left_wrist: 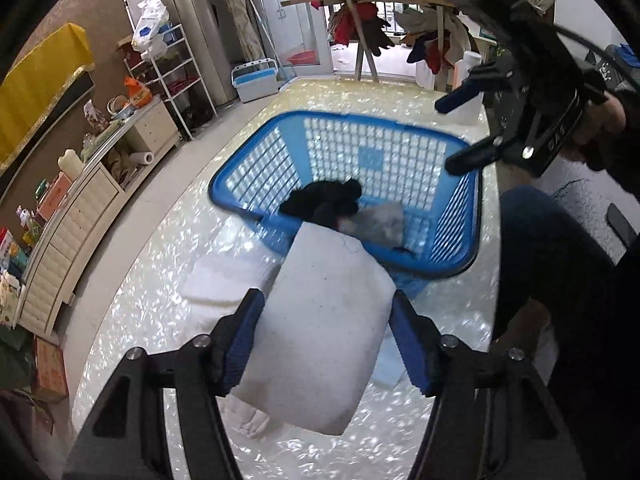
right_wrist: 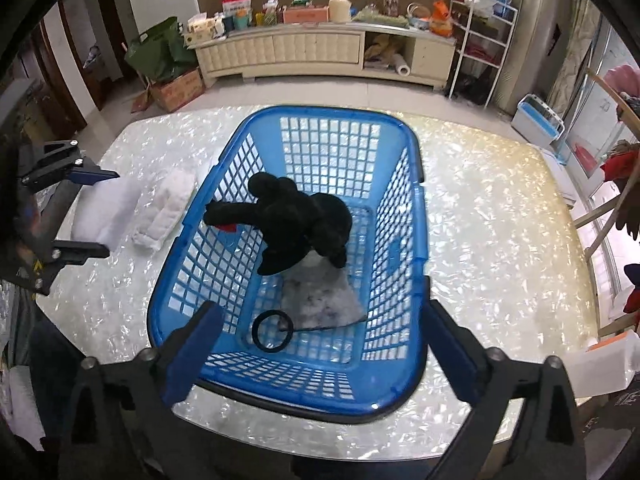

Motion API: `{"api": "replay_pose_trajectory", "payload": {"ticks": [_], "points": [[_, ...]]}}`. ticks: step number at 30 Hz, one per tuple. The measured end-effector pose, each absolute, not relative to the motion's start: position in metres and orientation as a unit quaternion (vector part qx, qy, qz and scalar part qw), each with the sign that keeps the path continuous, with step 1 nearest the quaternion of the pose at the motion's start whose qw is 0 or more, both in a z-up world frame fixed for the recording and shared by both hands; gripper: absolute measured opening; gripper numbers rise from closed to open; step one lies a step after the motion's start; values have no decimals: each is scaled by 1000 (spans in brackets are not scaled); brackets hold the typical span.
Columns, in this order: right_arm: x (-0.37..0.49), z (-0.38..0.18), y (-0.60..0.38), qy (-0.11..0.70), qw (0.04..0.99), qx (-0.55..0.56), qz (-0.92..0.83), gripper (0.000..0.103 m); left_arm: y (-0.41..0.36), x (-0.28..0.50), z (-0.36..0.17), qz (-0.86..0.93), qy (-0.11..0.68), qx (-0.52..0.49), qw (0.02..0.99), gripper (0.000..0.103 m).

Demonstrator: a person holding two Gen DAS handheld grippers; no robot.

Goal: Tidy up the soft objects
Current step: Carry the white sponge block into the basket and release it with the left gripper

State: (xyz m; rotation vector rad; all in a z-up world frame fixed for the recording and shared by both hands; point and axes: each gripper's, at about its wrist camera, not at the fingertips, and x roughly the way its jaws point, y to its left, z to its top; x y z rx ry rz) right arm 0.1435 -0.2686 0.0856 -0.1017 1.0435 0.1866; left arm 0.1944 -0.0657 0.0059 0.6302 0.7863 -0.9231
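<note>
My left gripper [left_wrist: 328,300] is shut on a white pillow [left_wrist: 320,340], its blue pads pressing both sides, held above the table near the blue basket [left_wrist: 224,176]. In the right wrist view the same gripper [right_wrist: 111,212] and pillow [right_wrist: 124,200] show at the left edge. Inside the basket [right_wrist: 412,184] lie a black plush toy [right_wrist: 296,224], a grey cloth [right_wrist: 320,292] and a black ring on a cord [right_wrist: 272,332]. My right gripper [right_wrist: 322,312] hangs open over the basket's near end with nothing between its fingers; the left wrist view also shows it [left_wrist: 445,136] over the basket's right rim.
A folded white towel [right_wrist: 168,208] lies on the pearly table [right_wrist: 500,220] left of the basket. A white bottle [right_wrist: 600,364] stands at the table's right edge. A person's jeans-clad leg [left_wrist: 540,248] is beside the table. A long cabinet [right_wrist: 320,52] and wire rack [right_wrist: 476,40] stand beyond.
</note>
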Motion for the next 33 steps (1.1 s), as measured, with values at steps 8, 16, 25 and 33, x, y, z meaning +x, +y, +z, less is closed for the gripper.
{"api": "replay_pose_trajectory", "payload": {"ticks": [8,16,25,33], "points": [[135,82,-284,477,874,-28,88,103,-107,191,19,-427,354,295,778,62],[128,83,-308,464,882,-1,89,103,-157,195,17,-434,345,301,776,62],[130,85,-335,454,889,20,63,103,-199,205,-13,-447,375,310,750,62],[142,66,-342,471,880,23,67,103,-217,216,-39,-449,411,309,731,62]]}}
